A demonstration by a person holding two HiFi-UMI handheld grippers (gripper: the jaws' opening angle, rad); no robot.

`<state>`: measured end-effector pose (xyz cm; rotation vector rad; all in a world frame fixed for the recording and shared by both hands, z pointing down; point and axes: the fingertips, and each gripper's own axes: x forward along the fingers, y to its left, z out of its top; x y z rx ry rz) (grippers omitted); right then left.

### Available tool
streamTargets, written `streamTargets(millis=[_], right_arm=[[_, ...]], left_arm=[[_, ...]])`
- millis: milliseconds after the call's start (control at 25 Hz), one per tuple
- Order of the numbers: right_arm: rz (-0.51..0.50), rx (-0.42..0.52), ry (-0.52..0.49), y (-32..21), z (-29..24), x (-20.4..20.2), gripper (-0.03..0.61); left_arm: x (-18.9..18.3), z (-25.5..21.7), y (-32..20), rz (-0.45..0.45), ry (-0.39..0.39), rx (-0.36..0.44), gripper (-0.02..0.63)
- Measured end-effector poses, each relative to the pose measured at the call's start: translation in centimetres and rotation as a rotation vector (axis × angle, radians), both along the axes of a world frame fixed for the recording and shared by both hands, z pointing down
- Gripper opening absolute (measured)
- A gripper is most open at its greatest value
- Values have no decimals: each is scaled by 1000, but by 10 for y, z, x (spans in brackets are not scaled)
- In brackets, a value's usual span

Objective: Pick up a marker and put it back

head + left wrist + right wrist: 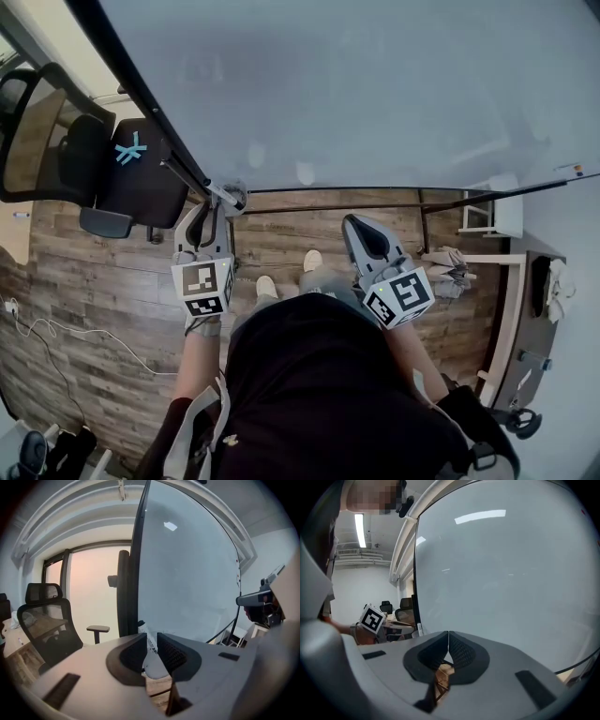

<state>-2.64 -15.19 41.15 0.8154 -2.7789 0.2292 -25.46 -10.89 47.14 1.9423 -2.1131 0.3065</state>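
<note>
Now left gripper [151,641] clamped on marker [153,665], cap end just off whiteboard [356,94] lower-left corner. Right gripper [448,639] pinched closed, empty. Best: steady squeeze, level marker with bottom edge, seat, then release.

We see a wood-plank floor [103,281] filling the middle and lower left of the head view. On it stand a black office chair [141,183] at upper left and the whiteboard's dark stand [424,225] right of centre. The person's pale shoes [267,286] rest on the planks near the middle. A thin white cable [56,347] trails across the lower left.
</note>
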Motion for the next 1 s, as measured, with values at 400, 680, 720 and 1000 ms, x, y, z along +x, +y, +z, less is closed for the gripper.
streamTargets(millis=[400, 680, 720, 1000], right_arm=[[-2, -5, -3, -19, 5, -10, 16], [9, -10, -1, -26, 7, -14, 16], [11, -10, -3, -26, 8, -15, 17], [35, -9, 0, -27, 8, -13, 16]], left_arm=[[-8, 11, -19, -3, 5, -34, 86], [-12, 14, -29, 6, 11, -47, 89], [-12, 15, -30, 9, 12, -47, 89], [-12, 16, -35, 19, 16, -48, 100]])
